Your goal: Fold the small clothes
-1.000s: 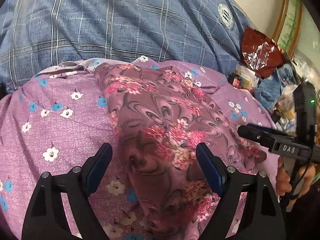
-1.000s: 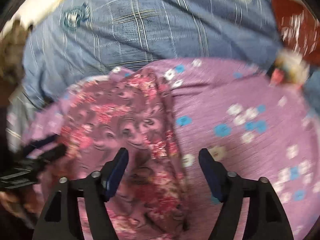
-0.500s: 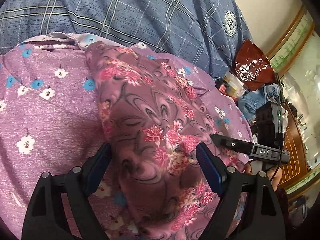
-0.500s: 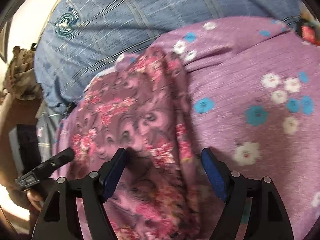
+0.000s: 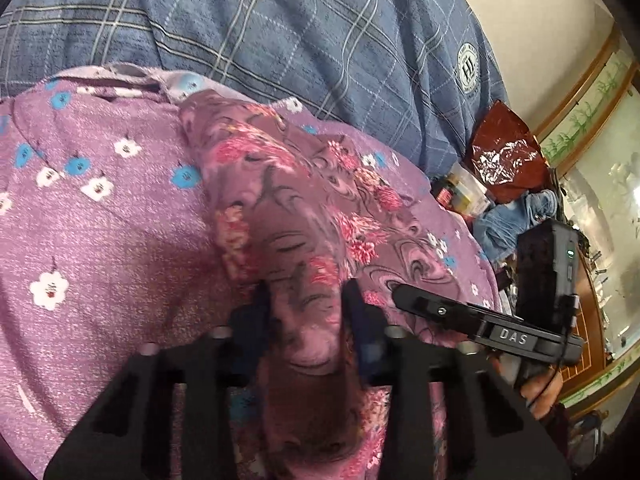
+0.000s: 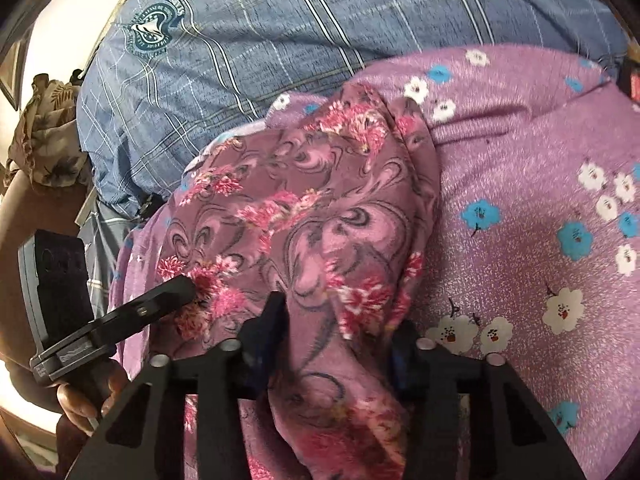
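A mauve garment with red flowers and grey swirls (image 5: pixel 304 216) lies bunched on a purple cloth with white and blue flowers (image 5: pixel 100 240). My left gripper (image 5: pixel 308 300) has narrowed on a fold of the garment's near end. My right gripper (image 6: pixel 336 320) has also closed in on a fold of the same garment (image 6: pixel 312 216). Each gripper shows in the other's view: the right one (image 5: pixel 472 320) at the right, the left one (image 6: pixel 132 312) at the left, both touching the garment.
A blue checked quilt (image 5: pixel 280 40) lies behind the purple cloth. At the right are a red foil bag (image 5: pixel 504 148), small jars and a blue rag (image 5: pixel 516 216). A brown patterned cloth (image 6: pixel 44 136) hangs at the far left of the right wrist view.
Both grippers were wide open over the garment. Now both have closed in on folds of its near end, and both have moved closer to the cloth.
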Motion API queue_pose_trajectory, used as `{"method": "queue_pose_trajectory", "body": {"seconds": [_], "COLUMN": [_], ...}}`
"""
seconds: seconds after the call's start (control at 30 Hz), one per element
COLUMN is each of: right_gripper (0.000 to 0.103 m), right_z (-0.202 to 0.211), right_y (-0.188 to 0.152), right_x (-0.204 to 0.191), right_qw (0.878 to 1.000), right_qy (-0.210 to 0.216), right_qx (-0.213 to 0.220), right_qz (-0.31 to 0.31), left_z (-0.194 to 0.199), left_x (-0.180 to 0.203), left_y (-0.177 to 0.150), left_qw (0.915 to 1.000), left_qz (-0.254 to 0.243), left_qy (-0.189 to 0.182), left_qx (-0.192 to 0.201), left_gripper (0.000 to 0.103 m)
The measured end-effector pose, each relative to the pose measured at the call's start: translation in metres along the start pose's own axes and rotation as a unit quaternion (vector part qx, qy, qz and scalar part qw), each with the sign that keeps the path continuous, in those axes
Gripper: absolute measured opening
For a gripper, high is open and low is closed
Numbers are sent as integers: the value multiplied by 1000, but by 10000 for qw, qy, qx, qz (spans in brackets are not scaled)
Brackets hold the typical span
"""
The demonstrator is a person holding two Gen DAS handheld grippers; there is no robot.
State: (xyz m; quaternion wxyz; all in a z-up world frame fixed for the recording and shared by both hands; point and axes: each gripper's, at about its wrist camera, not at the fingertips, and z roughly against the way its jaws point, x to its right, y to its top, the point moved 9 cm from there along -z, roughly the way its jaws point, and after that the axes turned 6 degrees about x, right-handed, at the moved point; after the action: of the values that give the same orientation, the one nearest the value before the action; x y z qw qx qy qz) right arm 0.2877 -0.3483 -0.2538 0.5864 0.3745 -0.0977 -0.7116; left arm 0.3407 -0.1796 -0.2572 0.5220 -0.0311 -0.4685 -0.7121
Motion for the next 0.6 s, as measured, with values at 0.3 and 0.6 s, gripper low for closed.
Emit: {"method": "queue_pose_trajectory", "body": {"seconds": [0.3,0.6], "right_gripper": [34,34], "right_z": [30,58], "right_y": [4,-2], "right_x": [-28,-80], "right_qw": [9986,9965], "right_qy": [-71,260], "right_qx": [462,722], "right_qz": [257,316], "left_z": [28,93], "left_x": [9,14], "left_y": [11,12], "left_qw": [9994,9970], "left_qz": [-122,-461], "left_qy": [-53,110], "left_qx": [323,612], "left_gripper": [20,20]}}
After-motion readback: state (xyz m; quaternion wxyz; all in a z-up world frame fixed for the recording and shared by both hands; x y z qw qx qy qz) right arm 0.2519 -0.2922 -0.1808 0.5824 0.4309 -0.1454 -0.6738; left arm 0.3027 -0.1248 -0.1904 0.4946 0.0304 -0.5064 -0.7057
